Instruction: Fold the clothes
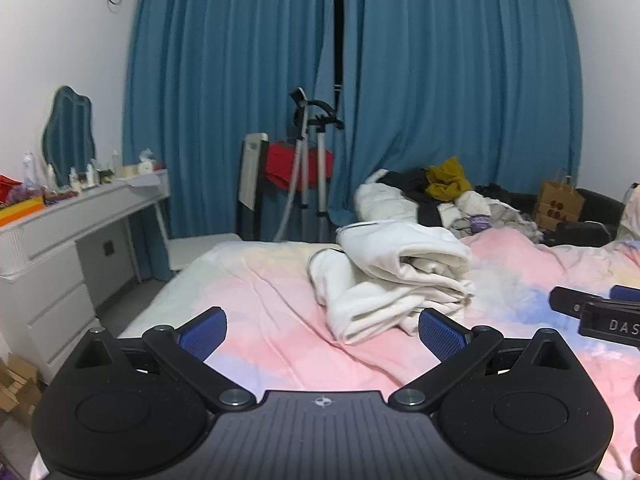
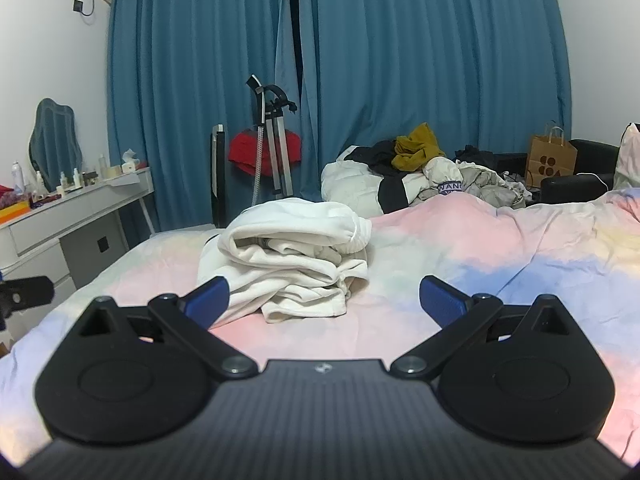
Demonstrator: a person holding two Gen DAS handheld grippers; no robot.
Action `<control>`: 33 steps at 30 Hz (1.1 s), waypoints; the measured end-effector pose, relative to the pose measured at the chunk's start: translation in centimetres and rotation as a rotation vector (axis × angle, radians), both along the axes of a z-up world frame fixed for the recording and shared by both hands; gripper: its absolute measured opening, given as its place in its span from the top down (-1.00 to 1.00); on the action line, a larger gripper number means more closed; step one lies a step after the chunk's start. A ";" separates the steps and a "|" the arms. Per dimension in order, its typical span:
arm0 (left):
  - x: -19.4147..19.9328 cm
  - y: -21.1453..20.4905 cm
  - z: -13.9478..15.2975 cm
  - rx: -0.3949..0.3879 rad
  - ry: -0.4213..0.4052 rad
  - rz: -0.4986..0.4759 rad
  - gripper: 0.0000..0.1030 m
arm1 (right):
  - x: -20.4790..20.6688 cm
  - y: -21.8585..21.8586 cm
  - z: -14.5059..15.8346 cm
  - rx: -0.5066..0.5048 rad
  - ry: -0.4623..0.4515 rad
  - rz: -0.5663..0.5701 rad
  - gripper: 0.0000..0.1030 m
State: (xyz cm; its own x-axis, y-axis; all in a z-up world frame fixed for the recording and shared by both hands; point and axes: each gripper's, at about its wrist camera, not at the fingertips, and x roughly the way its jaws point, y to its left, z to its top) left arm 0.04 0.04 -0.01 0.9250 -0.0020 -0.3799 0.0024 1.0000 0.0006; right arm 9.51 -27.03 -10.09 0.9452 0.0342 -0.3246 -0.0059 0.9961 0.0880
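Note:
A white garment lies loosely folded in a bundle on the pastel pink and blue bedspread. It also shows in the right wrist view. My left gripper is open and empty, a little short of the bundle, which lies ahead and slightly right. My right gripper is open and empty, just short of the bundle, with its left fingertip close to the cloth's edge. The right gripper's body shows at the right edge of the left wrist view.
A heap of unfolded clothes lies at the far side of the bed. A white dresser with bottles stands at left. A garment steamer stand is by the blue curtains. A paper bag is at right.

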 end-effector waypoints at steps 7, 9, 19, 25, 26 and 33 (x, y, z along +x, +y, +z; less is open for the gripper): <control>-0.3 1.6 0.3 -0.007 -0.017 -0.024 -1.00 | -0.2 -0.5 -0.1 0.041 -0.036 -0.001 -1.00; -1.7 2.0 0.6 -0.010 -0.044 -0.021 -1.00 | -0.2 -0.7 -0.1 0.052 -0.046 -0.002 -1.00; -2.0 1.9 -0.2 -0.036 -0.033 -0.016 -1.00 | -0.2 -0.5 -0.1 0.066 -0.058 0.004 -1.00; -2.1 1.6 -0.3 -0.034 -0.031 -0.026 -1.00 | -0.1 -0.1 -0.1 0.066 -0.057 0.008 -1.00; -2.1 1.6 -0.3 -0.036 -0.032 -0.027 -1.00 | -0.1 -0.1 -0.1 0.064 -0.056 0.008 -1.00; -2.1 1.6 -1.1 -0.059 -0.026 -0.038 -1.00 | -0.1 -0.1 -0.1 0.047 -0.046 0.001 -1.00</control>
